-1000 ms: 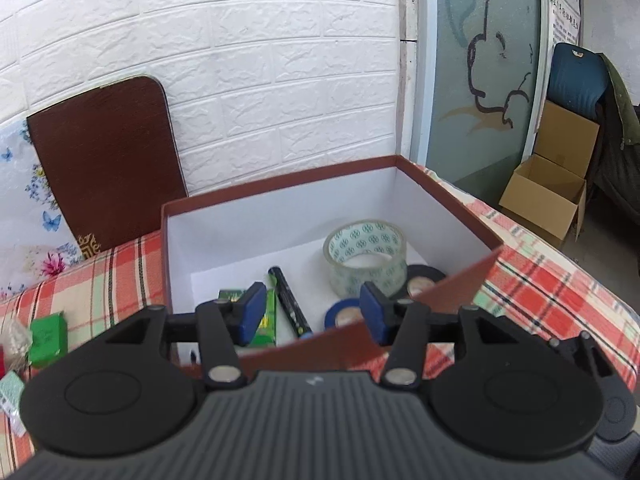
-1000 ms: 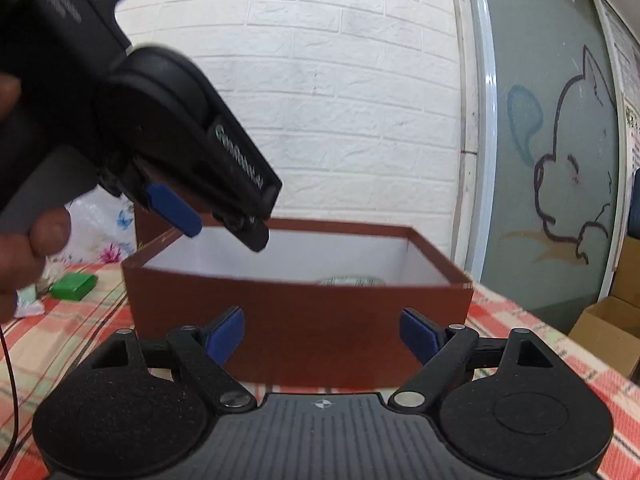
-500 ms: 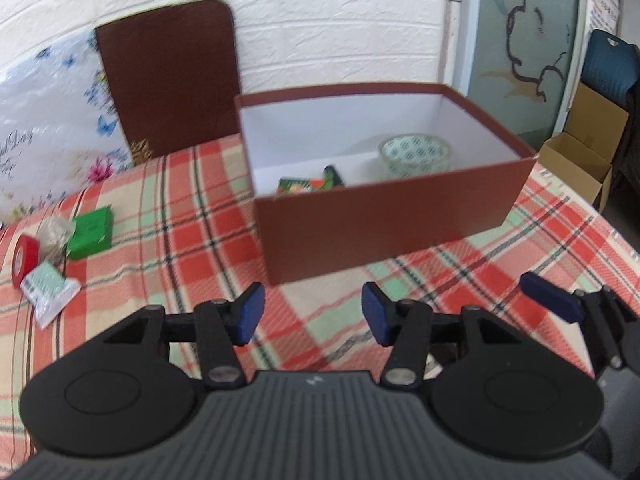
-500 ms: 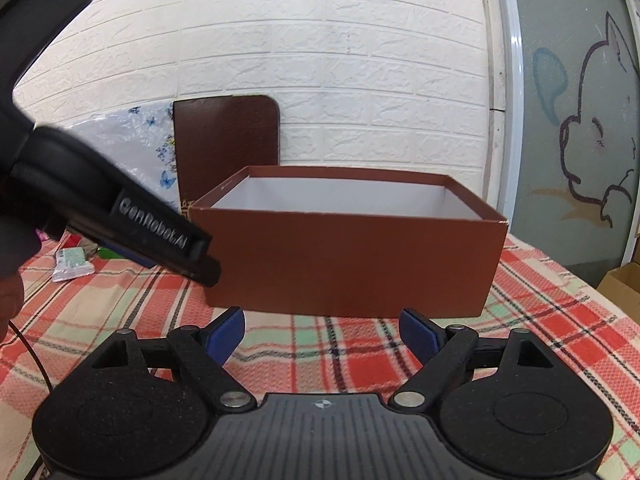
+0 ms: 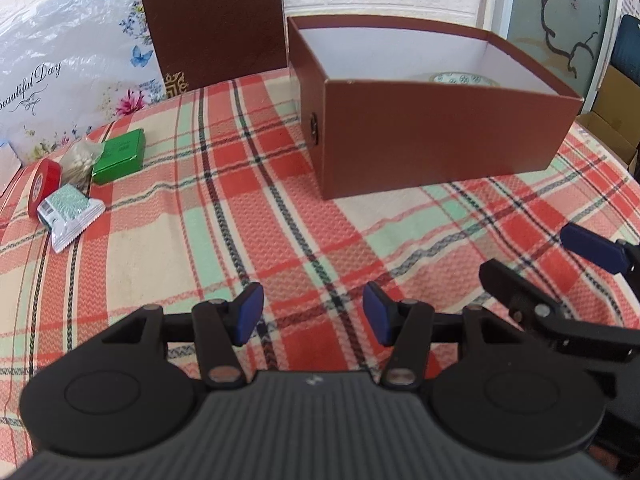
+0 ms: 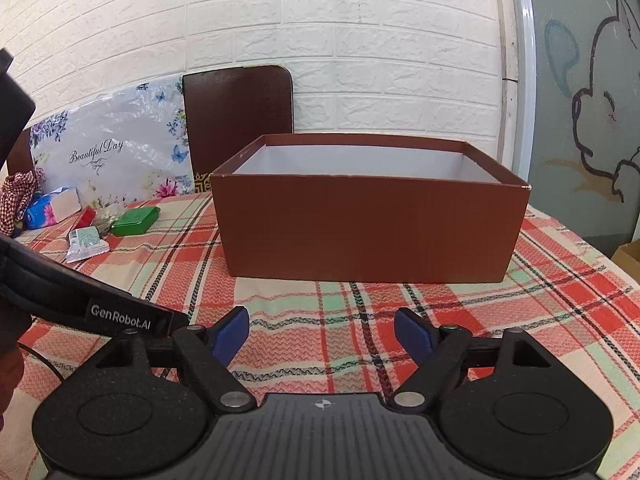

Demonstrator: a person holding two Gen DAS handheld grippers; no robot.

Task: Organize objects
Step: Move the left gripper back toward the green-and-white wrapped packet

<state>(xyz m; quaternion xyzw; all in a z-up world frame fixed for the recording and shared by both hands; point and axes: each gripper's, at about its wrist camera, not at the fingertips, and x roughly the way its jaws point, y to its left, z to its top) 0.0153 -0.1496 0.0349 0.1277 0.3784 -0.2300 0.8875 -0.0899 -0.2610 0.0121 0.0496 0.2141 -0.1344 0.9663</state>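
Holding both grippers low over the red-and-green plaid tablecloth [image 5: 248, 184], you have the left gripper [image 5: 312, 314] and right gripper [image 6: 322, 334] spread wide and empty. The open brown cardboard box [image 6: 368, 228] sits ahead; a clear patterned tape roll [image 5: 464, 79] peeks inside. A green rectangular box [image 5: 119, 156], red tape roll [image 5: 42, 184] and silver foil packet [image 5: 70, 214] lie well left.

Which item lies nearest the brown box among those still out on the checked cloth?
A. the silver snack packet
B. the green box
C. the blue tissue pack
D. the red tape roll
B: the green box sits closest to the brown box; the red tape roll and the silver snack packet lie farther left.
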